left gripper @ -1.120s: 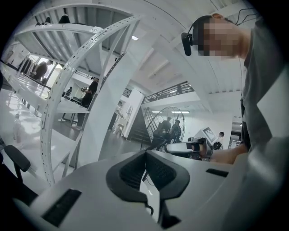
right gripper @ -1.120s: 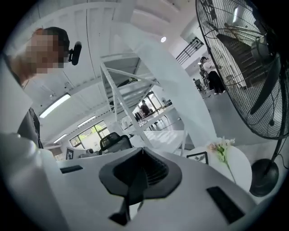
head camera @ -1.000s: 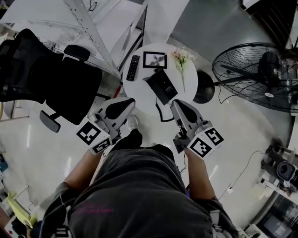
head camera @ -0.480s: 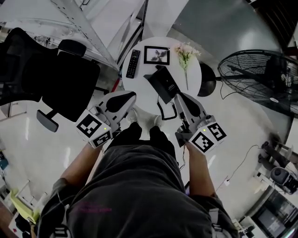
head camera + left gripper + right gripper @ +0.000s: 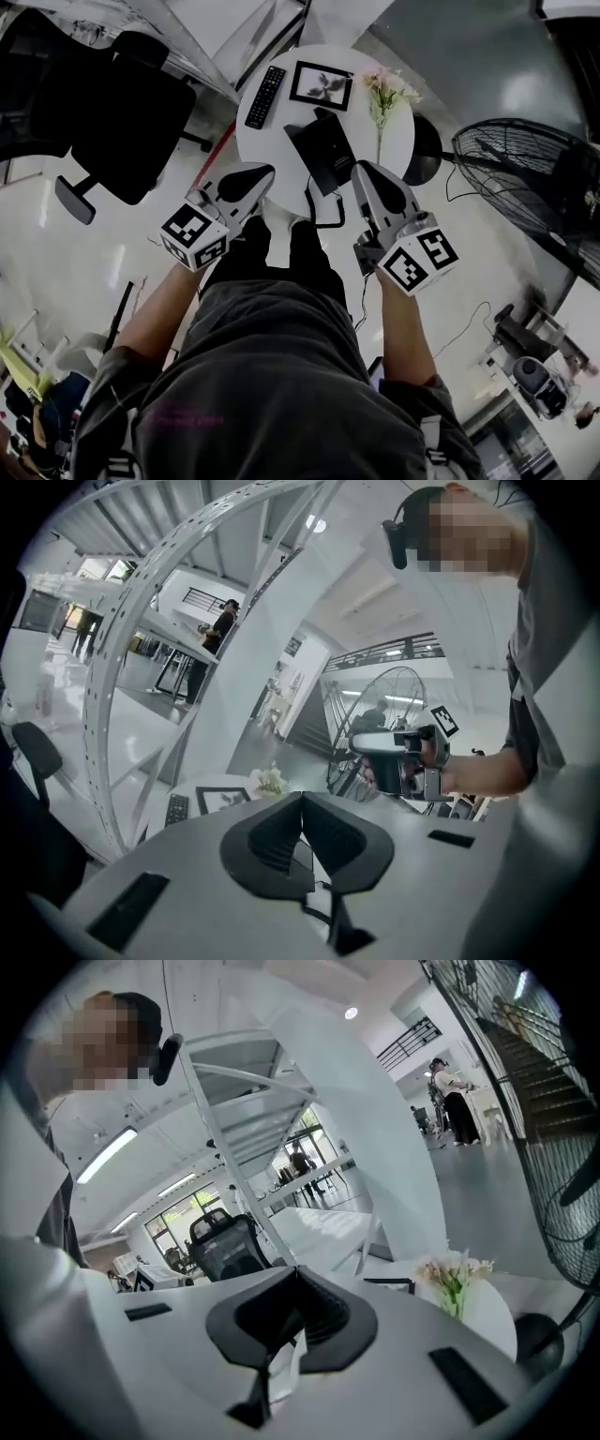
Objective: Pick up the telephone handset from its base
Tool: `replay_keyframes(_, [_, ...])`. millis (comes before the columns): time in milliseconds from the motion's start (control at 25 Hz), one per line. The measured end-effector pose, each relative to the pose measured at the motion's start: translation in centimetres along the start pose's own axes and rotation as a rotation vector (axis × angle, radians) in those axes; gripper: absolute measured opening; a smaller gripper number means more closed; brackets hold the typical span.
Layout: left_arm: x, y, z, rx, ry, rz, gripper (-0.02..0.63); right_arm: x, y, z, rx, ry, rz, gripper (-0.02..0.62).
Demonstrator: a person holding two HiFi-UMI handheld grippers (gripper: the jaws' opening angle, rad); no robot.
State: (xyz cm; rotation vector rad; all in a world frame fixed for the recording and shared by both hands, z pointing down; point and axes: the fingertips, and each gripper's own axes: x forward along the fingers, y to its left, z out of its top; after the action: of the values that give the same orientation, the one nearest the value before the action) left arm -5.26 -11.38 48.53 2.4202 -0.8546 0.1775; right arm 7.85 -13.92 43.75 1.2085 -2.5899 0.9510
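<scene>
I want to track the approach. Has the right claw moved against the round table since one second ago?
Yes. The right claw has gone slightly forward over the table edge, closer beside the telephone.

Telephone (image 5: pixel 323 155) is showing as one dark slab in the head view, handset and base not separating, possibly from dim exposure. Left gripper (image 5: pixel 302 850) and right gripper (image 5: pixel 298 1321) are blocking it in their own views. Fan (image 5: pixel 534 183) is running off the right edge, office chair (image 5: pixel 112 112) off the left.
</scene>
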Motion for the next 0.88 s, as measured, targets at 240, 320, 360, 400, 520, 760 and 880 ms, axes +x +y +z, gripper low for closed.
replay_keyframes(240, [3.5,0.8,-5.1,-0.114,0.026,0.051,0.015,1.1,-2.6,-1.0,-0.047,0.073,0.062,0.021])
replay_keyframes(320, [4.6,1.1,-6.8,-0.161,0.034,0.069,0.017,1.3,-3.5,-1.4,-0.053,0.096,0.078,0.021])
replay_keyframes(360, [5.0,1.2,-7.6,-0.183,0.036,0.078,0.017,1.3,-3.9,-1.6,-0.054,0.107,0.085,0.021])
replay_keyframes(400, [5.5,1.3,-8.2,-0.200,0.037,0.088,0.017,1.4,-4.4,-1.9,-0.055,0.117,0.092,0.021])
replay_keyframes(520, [6.6,1.6,-9.9,-0.237,0.036,0.111,0.017,1.3,-5.4,-2.9,-0.050,0.148,0.112,0.021])
replay_keyframes(760, [8.0,3.5,-13.2,-0.364,0.005,0.157,0.054,1.4,-7.2,-5.3,-0.035,0.211,0.141,0.021])
replay_keyframes(880, [8.8,4.1,-14.4,-0.422,0.003,0.156,0.085,1.7,-7.9,-6.1,-0.029,0.227,0.146,0.021])
